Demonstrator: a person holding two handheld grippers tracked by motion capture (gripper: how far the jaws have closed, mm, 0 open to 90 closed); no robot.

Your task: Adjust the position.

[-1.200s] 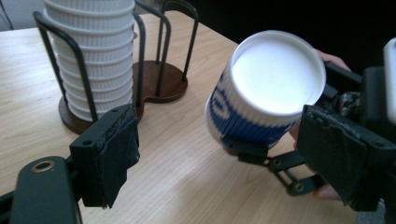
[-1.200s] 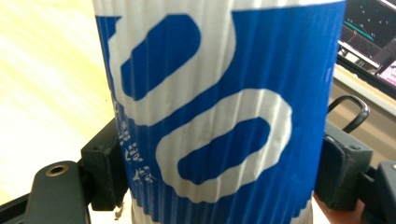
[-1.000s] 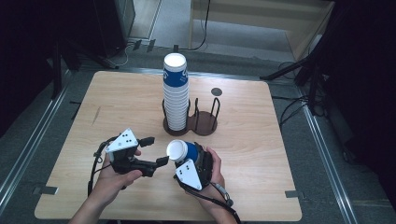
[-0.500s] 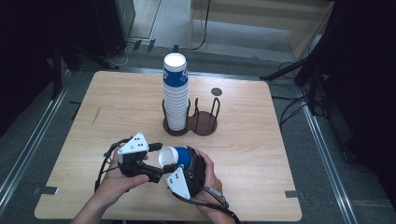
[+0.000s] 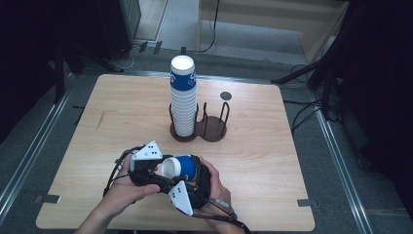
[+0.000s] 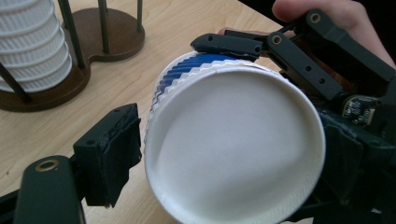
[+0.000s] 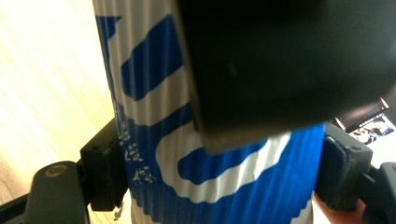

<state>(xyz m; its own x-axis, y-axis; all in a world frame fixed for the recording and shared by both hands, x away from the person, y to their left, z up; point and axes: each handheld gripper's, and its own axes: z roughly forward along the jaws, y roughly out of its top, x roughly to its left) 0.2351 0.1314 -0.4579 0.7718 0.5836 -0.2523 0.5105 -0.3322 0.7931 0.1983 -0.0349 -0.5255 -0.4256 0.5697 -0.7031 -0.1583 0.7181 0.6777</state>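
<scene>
Black two-jaw grippers with grey three-cornered plates, black cables and brass-ringed pivots were seen.

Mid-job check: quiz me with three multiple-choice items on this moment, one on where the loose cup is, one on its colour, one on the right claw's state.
1. Where is the loose cup?
A. Between the two claws, near the table's front edge
B. On top of the cup stack
C. In the holder's empty ring

2. What colours is its ribbed wall?
A. Red and black
B. Blue and white
C. Plain brown

3. How does the right claw stand?
A. Wide open, nothing near it
B. Shut on the cup
C. Shut on the wooden holder

Answers: 1 A, the high view shows it lying sideways between both hands; 2 B, the right gripper view shows blue and white ribs; 3 B, both pads press the cup's sides.
</scene>
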